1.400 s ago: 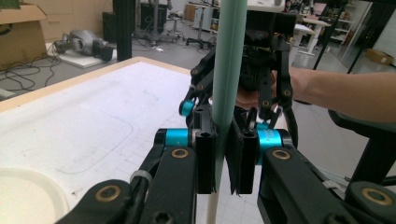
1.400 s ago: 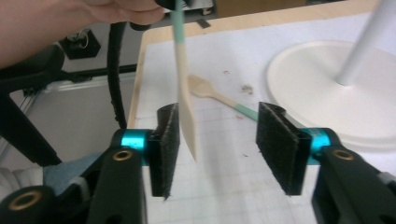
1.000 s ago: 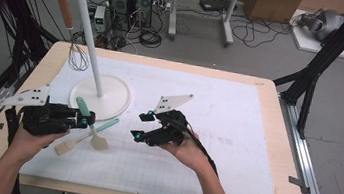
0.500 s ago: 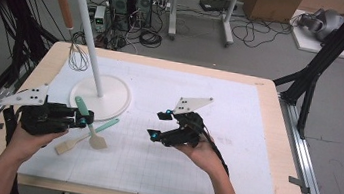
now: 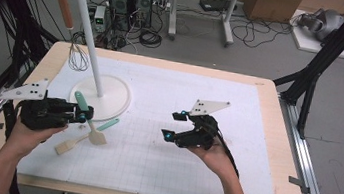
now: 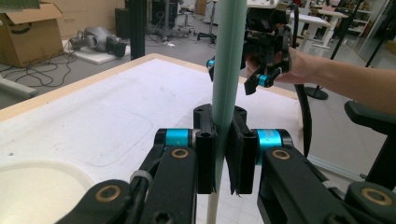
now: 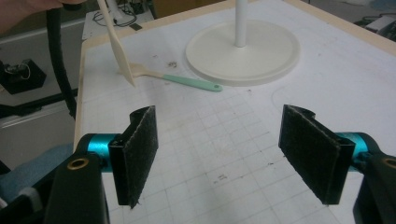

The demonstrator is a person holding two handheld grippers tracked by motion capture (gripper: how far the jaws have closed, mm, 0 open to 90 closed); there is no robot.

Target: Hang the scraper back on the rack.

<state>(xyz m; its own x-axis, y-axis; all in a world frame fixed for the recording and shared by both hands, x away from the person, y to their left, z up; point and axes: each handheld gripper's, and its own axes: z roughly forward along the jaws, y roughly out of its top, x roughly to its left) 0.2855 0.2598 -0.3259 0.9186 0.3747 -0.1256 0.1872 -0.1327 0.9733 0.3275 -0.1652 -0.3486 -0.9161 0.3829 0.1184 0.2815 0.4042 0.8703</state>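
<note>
Left gripper (image 5: 82, 113) had its jaws clamped on the green handle of a spatula (image 6: 227, 70), which stood roughly upright between the pads in the left gripper view; its cream blade end (image 5: 64, 147) reached down to the white mat (image 5: 159, 176) on the worktop (image 5: 280, 156). A second spatula (image 5: 101, 132), green-handled with a cream blade, lay flat on the mat just beside the round base of the hanging stand (image 5: 109, 100), touching or nearly touching the held one near the blades. Right gripper (image 5: 173, 125) was held above the mat, well apart from both spatulas; its jaws had just been opening and stood wide apart with nothing between them. I noted a whisk (image 5: 78, 57) hanging from the stand.
</note>
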